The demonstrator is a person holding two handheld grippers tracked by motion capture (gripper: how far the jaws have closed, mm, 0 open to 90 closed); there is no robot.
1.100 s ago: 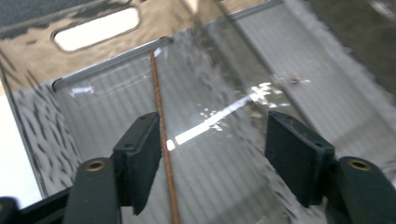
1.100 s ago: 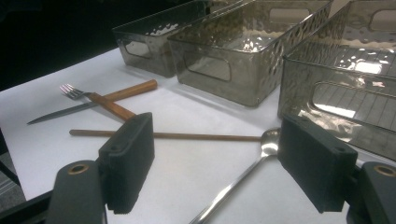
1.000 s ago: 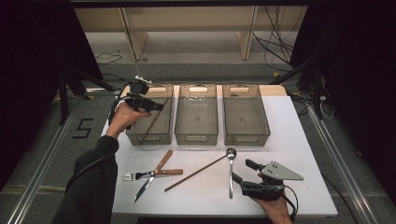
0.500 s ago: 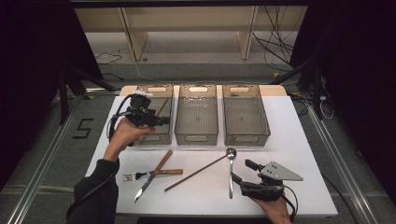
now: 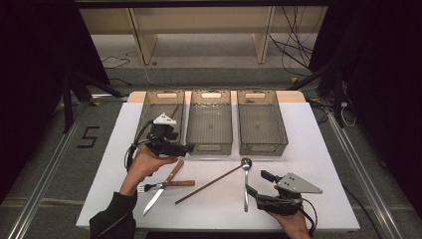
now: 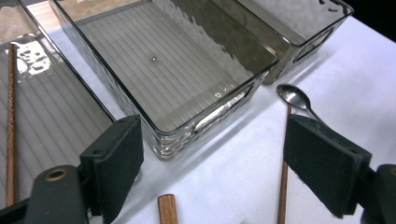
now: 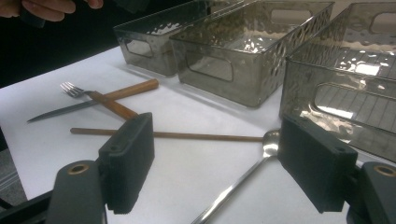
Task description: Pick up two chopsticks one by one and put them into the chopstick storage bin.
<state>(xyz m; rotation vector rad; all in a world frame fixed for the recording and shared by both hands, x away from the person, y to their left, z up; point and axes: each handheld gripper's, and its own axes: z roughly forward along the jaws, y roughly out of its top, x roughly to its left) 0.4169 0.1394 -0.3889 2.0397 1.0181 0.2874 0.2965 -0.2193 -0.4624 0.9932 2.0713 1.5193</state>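
Note:
My left gripper (image 5: 183, 147) hovers at the near end of the left bin (image 5: 149, 117), jaws pointing right. They have just been opening and stand wide with nothing between them (image 6: 212, 140). A wooden chopstick (image 5: 174, 110) lies inside that bin (image 6: 10, 116). On the white table lie a fork (image 5: 161, 185), a wooden-handled knife (image 5: 155, 198), a second chopstick (image 5: 209, 185) and a spoon (image 5: 246, 181). My right gripper (image 5: 256, 182) rests open at the near right, just right of the spoon (image 7: 247, 172), with its jaws (image 7: 215, 140) empty.
The middle bin (image 5: 191, 124) and the right bin (image 5: 283, 127) stand empty beside the left one at the back of the table (image 5: 323, 159). Black frame rails run along both sides. A shelf unit stands beyond the table.
My left gripper has drawn back from over the left bin toward its near end and sunk slightly. The right gripper has stayed put.

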